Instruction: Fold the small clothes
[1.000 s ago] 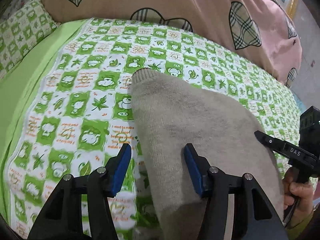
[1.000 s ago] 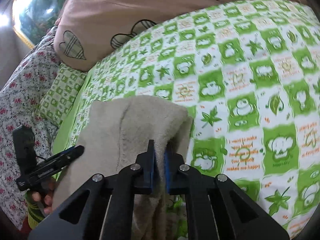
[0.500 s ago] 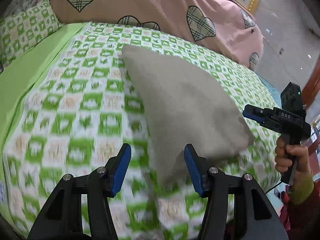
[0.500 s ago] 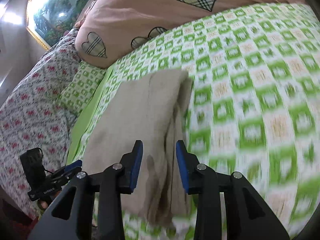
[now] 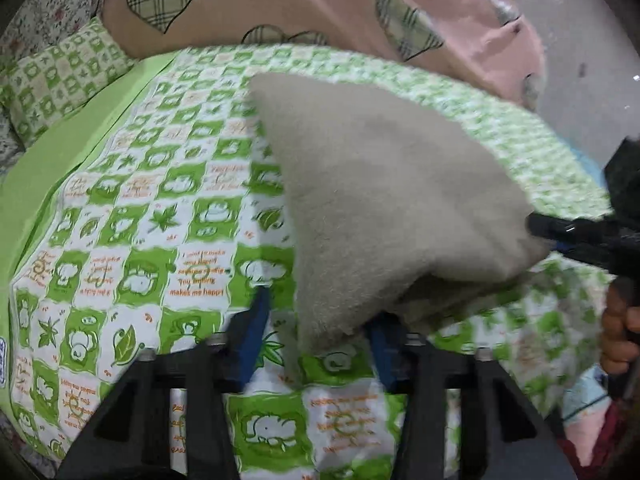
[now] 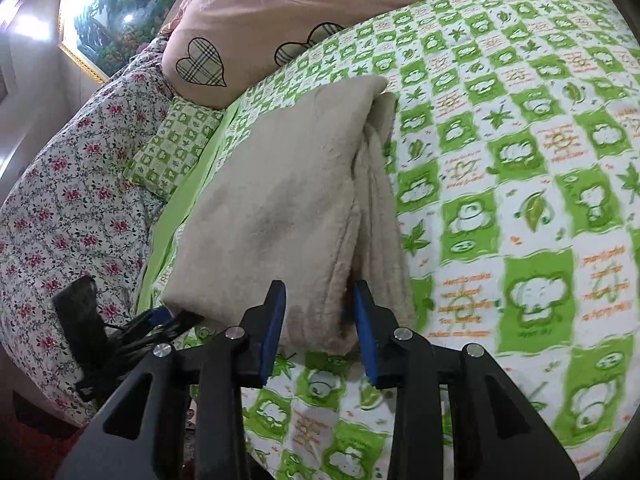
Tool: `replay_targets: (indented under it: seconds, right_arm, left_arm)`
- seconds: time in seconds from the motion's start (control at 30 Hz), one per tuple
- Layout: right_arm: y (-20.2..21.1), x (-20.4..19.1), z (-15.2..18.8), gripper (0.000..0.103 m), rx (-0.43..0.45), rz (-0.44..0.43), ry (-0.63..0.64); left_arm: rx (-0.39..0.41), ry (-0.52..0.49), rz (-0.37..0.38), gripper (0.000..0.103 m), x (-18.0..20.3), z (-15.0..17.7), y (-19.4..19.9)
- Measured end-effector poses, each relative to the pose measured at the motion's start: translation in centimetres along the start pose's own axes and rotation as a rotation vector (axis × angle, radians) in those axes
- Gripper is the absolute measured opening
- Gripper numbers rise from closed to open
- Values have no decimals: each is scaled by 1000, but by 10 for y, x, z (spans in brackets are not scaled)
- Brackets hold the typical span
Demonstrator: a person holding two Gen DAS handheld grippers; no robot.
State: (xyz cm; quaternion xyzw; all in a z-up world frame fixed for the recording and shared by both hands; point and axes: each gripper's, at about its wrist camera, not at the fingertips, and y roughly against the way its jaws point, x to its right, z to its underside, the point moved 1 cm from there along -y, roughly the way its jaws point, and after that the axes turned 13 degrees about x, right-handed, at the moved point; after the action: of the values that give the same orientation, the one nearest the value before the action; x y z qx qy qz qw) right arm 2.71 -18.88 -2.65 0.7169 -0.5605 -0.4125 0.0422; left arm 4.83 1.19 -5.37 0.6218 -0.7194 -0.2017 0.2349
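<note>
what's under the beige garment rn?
The beige garment lies folded on the green-and-white checked bedsheet; its own lower layers show at the right edge. Whatever the sheet holds beneath the fold is covered and cannot be seen.

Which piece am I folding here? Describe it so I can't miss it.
Find the bed's green-and-white checked sheet, below the pink heart-print quilt. On the sheet lies a folded beige fleece garment. It is the only plain, unpatterned cloth there.

- Bed sheet [image 5: 192, 276]: orange print in the checked squares; only "makes me happy!" reads clearly.
- Other squares' orange print: blurred, unreadable.
</note>
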Motion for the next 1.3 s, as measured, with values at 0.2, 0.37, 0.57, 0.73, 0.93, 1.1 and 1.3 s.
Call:
replay_targets:
  seconds: [0.2,0.37,0.57,0.73,0.93,1.1,1.3]
  right_arm:
    - [26,-23,-27,5,100,-41,92]
    - [27,-9,-31,5,46,99,195]
    - [-7,11,-2,5,-43,187,209]
    - [-12,12,1,5,-51,215,232]
    - [-11,12,3,5,-41,214,213]
    - [-12,13,5,8,-37,223,204]
    - [13,22,-4,23,-20,217,123]
  left_arm:
    - [46,18,-77,12,5,-2,12]
    - [-8,76,-74,10,-1,5,1]
    - [-45,202,-7,10,-21,7,-2]
    - [-58,245,26,11,-28,9,-5]
    - [-68,279,53,14,-34,11,-8]
    - [-81,264,67,15,-35,10,-9]
    - [-84,121,145,17,-30,11,25]
